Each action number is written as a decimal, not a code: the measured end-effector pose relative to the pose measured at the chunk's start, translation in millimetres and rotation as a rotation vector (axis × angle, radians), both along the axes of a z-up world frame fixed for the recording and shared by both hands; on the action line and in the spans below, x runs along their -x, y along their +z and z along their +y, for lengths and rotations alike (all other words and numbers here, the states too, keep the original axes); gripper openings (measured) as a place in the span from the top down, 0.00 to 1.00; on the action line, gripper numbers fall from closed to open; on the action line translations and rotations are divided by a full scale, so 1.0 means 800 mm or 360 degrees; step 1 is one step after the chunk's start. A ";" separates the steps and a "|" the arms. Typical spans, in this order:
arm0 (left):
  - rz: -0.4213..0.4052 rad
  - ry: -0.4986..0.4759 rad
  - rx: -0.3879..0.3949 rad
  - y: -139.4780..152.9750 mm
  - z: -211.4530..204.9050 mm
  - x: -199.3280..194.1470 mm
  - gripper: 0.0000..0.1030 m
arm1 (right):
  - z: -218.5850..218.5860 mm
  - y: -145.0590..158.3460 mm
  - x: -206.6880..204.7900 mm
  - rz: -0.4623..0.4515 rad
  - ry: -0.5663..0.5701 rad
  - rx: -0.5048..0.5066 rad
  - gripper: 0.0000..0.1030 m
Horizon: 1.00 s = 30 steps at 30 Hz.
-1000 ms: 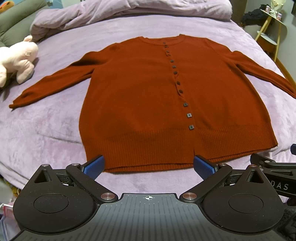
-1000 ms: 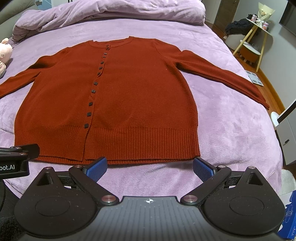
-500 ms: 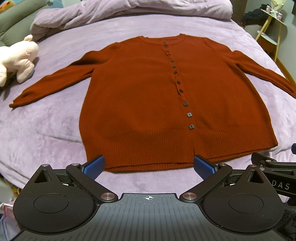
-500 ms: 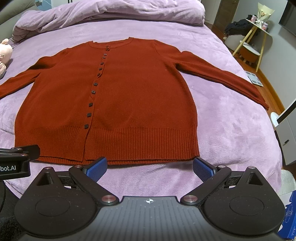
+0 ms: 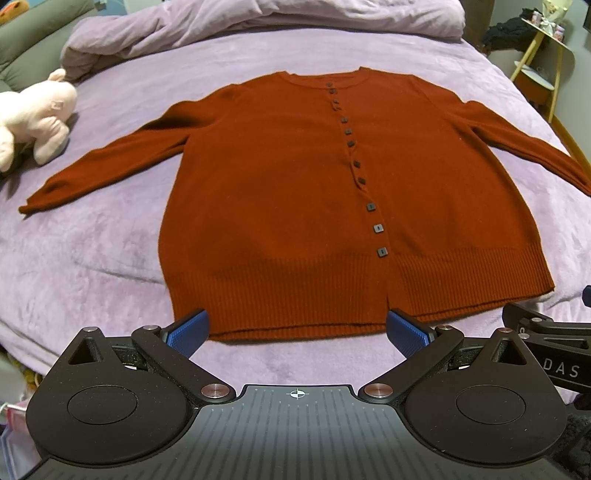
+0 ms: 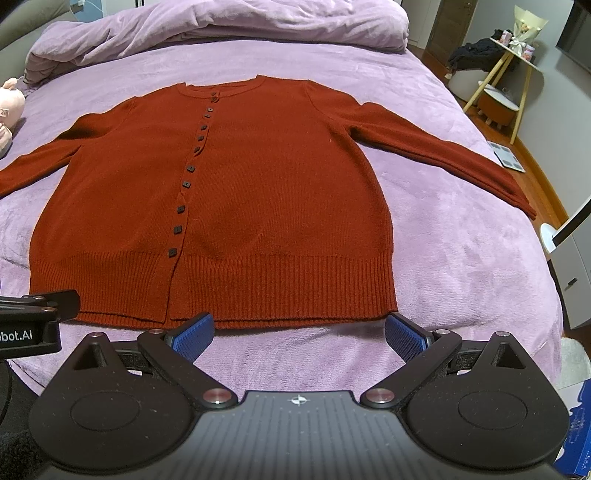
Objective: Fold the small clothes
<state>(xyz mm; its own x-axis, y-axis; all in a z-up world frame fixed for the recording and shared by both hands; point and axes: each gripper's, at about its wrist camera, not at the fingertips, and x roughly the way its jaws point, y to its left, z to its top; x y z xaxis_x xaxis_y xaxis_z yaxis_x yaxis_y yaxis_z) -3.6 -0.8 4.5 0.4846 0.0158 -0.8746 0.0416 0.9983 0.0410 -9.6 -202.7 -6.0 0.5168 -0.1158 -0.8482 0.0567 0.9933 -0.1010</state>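
A rust-red buttoned cardigan lies flat and face up on the purple bed, both sleeves spread out to the sides and its ribbed hem nearest me. My left gripper hovers open just short of the hem's left half, nothing between its blue pads. Over the hem's right half, my right gripper is likewise open and empty. Each gripper's body shows at the edge of the other's view.
A pink plush toy lies on the bed by the left sleeve. A bunched purple duvet fills the bed's far end. A wooden-legged side table and a white cabinet stand to the right of the bed.
Both grippers have drifted very slightly; the cardigan has not moved and both stay open.
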 end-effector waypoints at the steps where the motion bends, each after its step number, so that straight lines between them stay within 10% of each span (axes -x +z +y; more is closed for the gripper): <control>1: 0.0000 -0.0001 0.0000 0.000 -0.001 0.000 0.00 | 0.000 0.000 0.000 -0.0001 0.0000 0.0000 0.04; 30: 0.0015 -0.0006 -0.0011 0.004 -0.010 0.000 0.00 | -0.001 0.003 0.001 -0.0008 -0.0010 -0.0005 0.04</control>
<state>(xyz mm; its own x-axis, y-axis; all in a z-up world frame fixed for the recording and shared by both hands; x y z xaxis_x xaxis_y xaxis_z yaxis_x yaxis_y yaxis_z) -3.6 -8.8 7.7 0.4762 0.0199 -0.8791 0.0459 0.9978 0.0475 -10.7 -203.4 -3.9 0.5202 -0.1164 -0.8461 0.0634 0.9932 -0.0976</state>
